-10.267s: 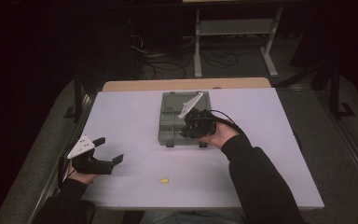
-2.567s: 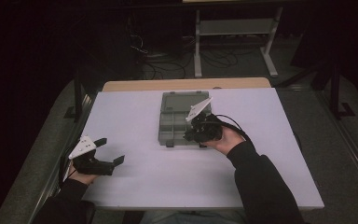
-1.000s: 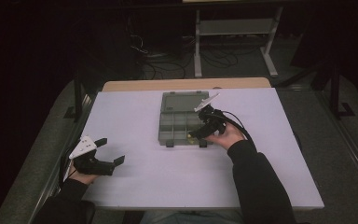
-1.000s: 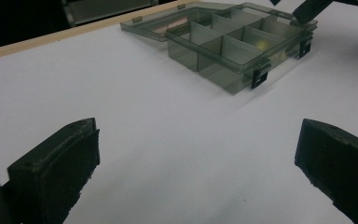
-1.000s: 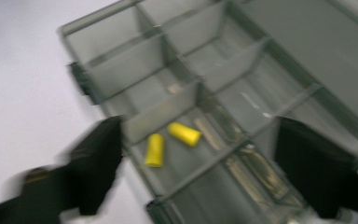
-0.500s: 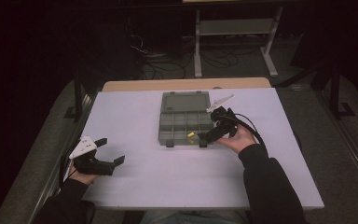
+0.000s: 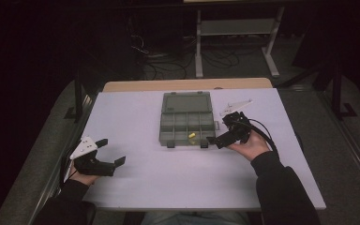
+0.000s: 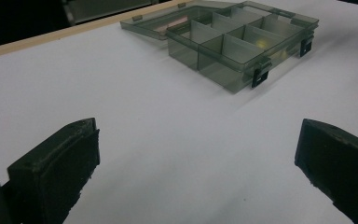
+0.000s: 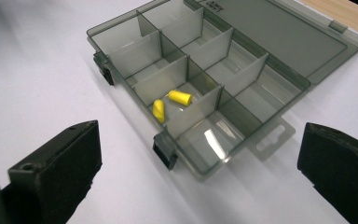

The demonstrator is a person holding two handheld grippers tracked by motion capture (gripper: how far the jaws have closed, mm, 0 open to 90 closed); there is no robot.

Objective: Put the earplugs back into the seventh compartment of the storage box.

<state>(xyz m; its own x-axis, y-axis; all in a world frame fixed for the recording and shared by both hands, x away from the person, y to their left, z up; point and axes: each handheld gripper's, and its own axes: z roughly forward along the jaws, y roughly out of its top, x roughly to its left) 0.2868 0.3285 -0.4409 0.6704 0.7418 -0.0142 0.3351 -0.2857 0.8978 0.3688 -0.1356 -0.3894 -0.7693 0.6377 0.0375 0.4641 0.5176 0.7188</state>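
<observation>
A smoky grey compartment box (image 7: 162,132) lies open in the middle of the white table, its lid flat toward the far side. Two yellow earplugs (image 9: 179,97) (image 9: 159,111) rest together in one compartment of the near row, seen from above as a yellow spot (image 7: 192,136). My right gripper (image 7: 219,130) is open just right of the box's near right corner, nothing between its jaws. In the right gripper view the box (image 9: 123,77) lies ahead of that gripper (image 9: 196,186). My left gripper (image 7: 112,151) rests open near the table's left edge, far from the box (image 8: 223,74).
The white tabletop (image 7: 168,183) stretches wide in front of the box. A wooden strip (image 7: 183,85) runs along the far edge. Beyond the table are floor cables and a metal stand (image 7: 234,28) in the dark.
My right gripper has drawn back from over the box to its right side. The yellow piece that lay on the table earlier is now in the box. The left gripper has stayed put.
</observation>
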